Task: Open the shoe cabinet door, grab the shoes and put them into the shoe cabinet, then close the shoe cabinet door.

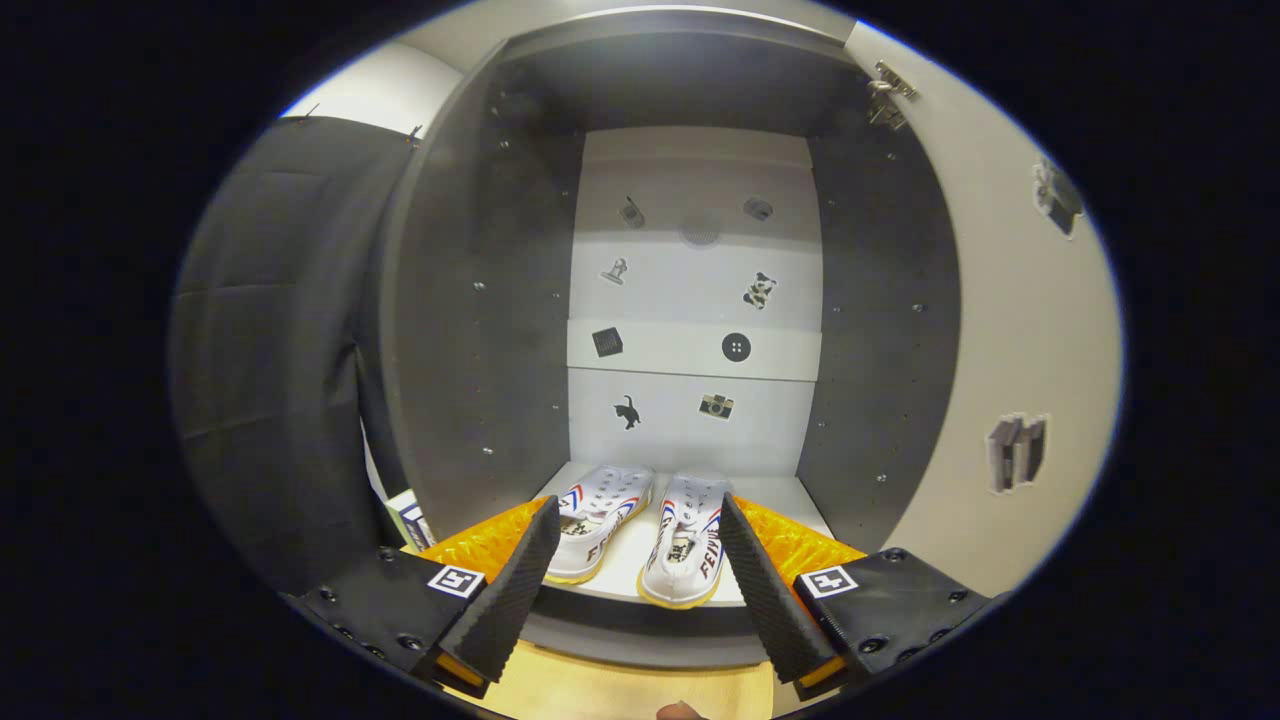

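Dark cabinet (480, 330) interior stood straight ahead of the gripper (640, 560), w/ a pale back panel (695, 300) carrying small stickers. Door (1010, 330) was swung wide open to the right of the fingers, hinge (885, 95) up near its top. Black cloth wall (270, 350) hung off to the left.

Shoes (640, 530) sat as a pair on the bottom shelf (770, 490), inside the cabinet, toes toward the back, heels at the shelf's front lip. They lay just ahead of the fingertips, between the two fingers' lines.

Gripper was open, fingers spread wide; not pressing on either shoe, tho the right finger overlapped the right shoe's edge in view, so contact there couldn't be ruled out.

Step, as judged: shoes placed, release done or nearly so; the door-closing part not yet begun. Next move prob. calls for backing straight out so the fingers clear the heels w/o dragging them, then going right to the door's free edge and pushing it shut.

In the way: heels sat close to the shelf lip, could foul the door if nudged outward. Small box (412, 520) stood left of the left finger, outside the cabinet. Pale floor (600, 690) lay below the fingers.
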A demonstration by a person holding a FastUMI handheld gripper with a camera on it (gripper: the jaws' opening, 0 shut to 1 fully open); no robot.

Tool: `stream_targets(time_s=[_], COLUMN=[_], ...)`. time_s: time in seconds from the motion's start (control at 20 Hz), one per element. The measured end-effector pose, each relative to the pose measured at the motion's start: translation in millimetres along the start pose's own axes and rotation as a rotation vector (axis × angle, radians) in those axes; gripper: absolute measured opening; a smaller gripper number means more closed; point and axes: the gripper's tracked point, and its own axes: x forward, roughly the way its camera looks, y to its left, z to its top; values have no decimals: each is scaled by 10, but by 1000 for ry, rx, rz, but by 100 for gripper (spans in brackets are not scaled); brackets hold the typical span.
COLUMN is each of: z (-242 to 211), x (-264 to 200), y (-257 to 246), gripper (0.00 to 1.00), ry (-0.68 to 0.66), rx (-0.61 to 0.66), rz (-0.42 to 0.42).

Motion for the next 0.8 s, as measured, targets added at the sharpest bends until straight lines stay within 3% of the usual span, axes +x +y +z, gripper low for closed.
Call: stream_targets(time_s=[0.35, 0.8], z=[-81, -145], x=[-1102, -2382], y=[69, -32], gripper=[99, 99], ry=[-33, -54], rx=[40, -7], rz=[45, 96])
